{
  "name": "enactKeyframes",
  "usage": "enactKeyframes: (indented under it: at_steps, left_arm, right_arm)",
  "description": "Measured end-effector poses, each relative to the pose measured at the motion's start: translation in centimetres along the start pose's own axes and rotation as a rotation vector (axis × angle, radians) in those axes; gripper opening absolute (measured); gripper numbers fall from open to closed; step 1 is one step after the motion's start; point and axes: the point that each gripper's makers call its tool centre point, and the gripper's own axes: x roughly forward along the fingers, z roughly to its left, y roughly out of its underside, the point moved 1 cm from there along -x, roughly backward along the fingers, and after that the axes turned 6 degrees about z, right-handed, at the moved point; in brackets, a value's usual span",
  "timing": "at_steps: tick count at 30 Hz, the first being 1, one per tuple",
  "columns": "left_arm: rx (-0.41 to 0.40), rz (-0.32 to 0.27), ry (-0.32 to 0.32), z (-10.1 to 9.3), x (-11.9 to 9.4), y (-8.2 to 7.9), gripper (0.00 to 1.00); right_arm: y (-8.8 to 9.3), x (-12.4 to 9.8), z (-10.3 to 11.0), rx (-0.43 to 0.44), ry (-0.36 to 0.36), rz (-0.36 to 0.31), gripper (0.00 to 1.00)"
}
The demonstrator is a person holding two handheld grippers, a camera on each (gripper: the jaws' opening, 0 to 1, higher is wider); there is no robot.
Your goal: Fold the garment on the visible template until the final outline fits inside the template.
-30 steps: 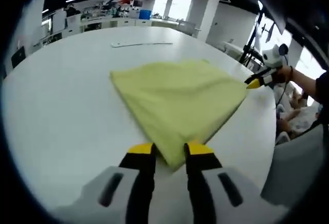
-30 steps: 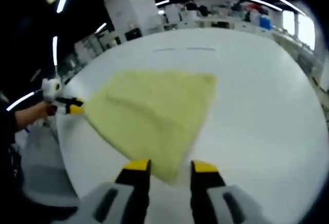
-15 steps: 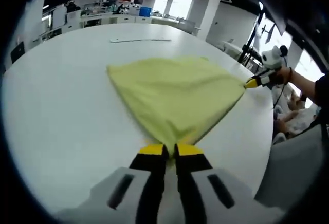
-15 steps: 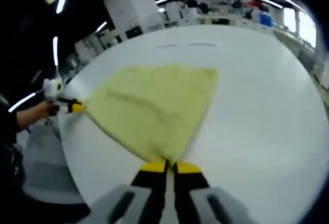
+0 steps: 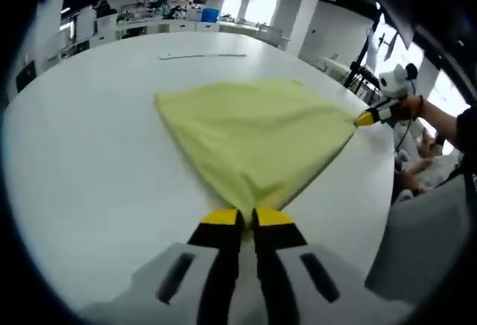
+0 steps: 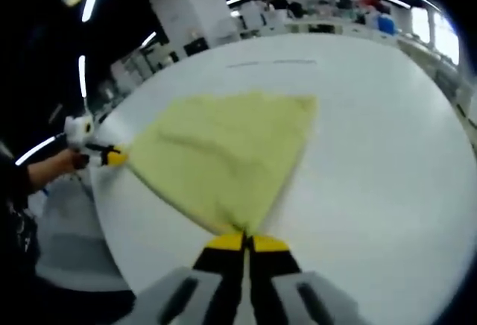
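— Since a second ago both sets of jaws have been closing: they were standing apart around the yellow cloth's corners, and now each pair is pinched together on the fabric. Are you seeing the same?

— Yes. Looking along the left hand-held gripper (image 5: pixel 247 215), its yellow-tipped jaws are meeting on the near corner of the yellow garment (image 5: pixel 257 135), which is lying spread on the white table (image 5: pixel 89 161) and tapering toward the jaws.

— And the other one?

— The right hand-held gripper (image 6: pixel 247 241) is clamping the opposite corner of the garment (image 6: pixel 223 153) in its own view. From the left gripper view it is showing at the cloth's far right tip (image 5: pixel 365 119), held by a person's hand (image 5: pixel 411 107) at the table's edge.

— Likewise the left one is appearing in the right gripper view at the cloth's left tip (image 6: pixel 113 156), with a hand (image 6: pixel 71 161) behind it.

— So the garment is being held by two corners, the rest lying mostly flat with a few soft wrinkles.

— Anything else on the table?

— A thin pale strip (image 5: pixel 201 55) is lying well beyond the cloth, toward the far side. Whether that belongs to a template, I cannot tell.
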Motion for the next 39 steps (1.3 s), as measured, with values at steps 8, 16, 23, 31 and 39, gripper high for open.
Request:
enactKeyframes:
  at_steps: [8,16,23,31,39]
  left_arm:
    - [0.001,-0.007,-0.019,0.2,0.0,-0.1,0.06]
    - [0.030,-0.023,-0.034,0.2,-0.2,-0.2,0.25]
    - [0.058,-0.058,-0.055,0.2,-0.9,-1.4,0.45]
    - [0.036,-0.116,-0.048,-0.8,-2.7,-3.3,0.60]
    - [0.049,-0.127,-0.102,-0.8,-5.0,-3.7,0.73]
  right_arm:
    - [-0.1,0.1,-0.1,-0.013,0.012,0.004,0.00]
    - [-0.5,-0.2,0.5,-0.060,0.024,-0.013,0.15]
    - [-1.4,-0.9,1.4,-0.132,0.034,-0.046,0.47]
    - [-2.4,-2.7,2.5,-0.146,0.048,-0.089,0.67]
    - [-3.5,-5.2,4.0,-0.157,0.053,-0.144,0.82]
